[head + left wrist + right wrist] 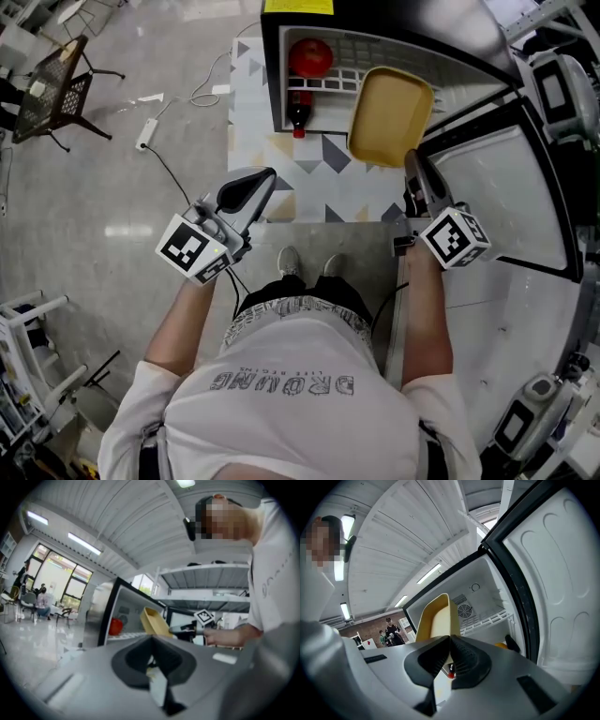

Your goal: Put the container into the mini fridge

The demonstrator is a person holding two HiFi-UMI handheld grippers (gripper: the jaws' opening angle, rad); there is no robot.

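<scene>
Holding the container point(389, 114) up w/ the right gripper point(412, 161), jaws pinched shut on its near rim. Hanging it just in front of the mini fridge point(270, 84), right at the open mouth, not inside yet. Tipped up on its edge, not flat.

Carrying nothing in the left gripper point(266, 176): jaws closed together, out in front of the fridge, well left of the container.

Looks like thin yellow plastic, so prob light, stiff and a bit slippy. Seems empty. OK to hold by the rim w/ one gripper, but could swing or slide out of such a small pinch. Best to bite well over the rim and go slow.

Inside the fridge, on the left: a red round thing point(310, 57) on the wire shelf point(342, 80), and a dark bottle point(298, 111) w/ a red cap just below it. More open room on the fridge's right side, behind the container, so prob the best spot.

Need to tip the container flatter so it can slide in. Watch the black frame round the fridge mouth. Watch the fridge door point(487, 187) too, swung wide open on the fridge's right, close by the right gripper. Lots of bare floor in front of the fridge for backing out.
</scene>
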